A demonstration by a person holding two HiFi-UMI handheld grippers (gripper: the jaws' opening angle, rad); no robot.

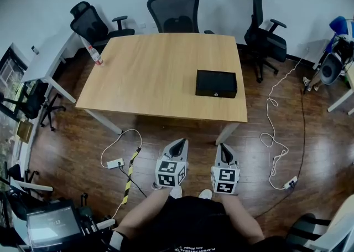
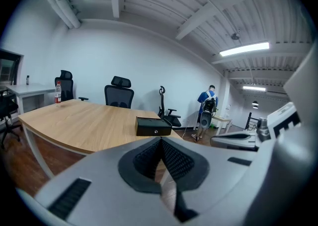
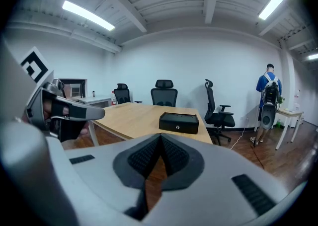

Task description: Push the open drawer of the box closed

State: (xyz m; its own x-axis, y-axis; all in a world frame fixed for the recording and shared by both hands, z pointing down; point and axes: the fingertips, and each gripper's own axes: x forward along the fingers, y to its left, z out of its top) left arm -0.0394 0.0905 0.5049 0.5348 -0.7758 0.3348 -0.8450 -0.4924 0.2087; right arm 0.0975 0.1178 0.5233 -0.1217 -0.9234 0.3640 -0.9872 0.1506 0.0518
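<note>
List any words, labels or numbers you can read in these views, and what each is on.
Nothing reads clearly.
White print on the person's black shirt: cut off, too small.
Screen at lower left: digits blurred.
Bottle label: too small.
Marker cubes: square patterns only, no words.
Black box: no label visible.

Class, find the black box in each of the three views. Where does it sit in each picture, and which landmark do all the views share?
Head view: box right of centre, near the table's right front corner.
Left gripper view: box near the middle, slightly below centre.
Right gripper view: box just right of centre, slightly below it.
Shared landmark: the wooden table under it.
</note>
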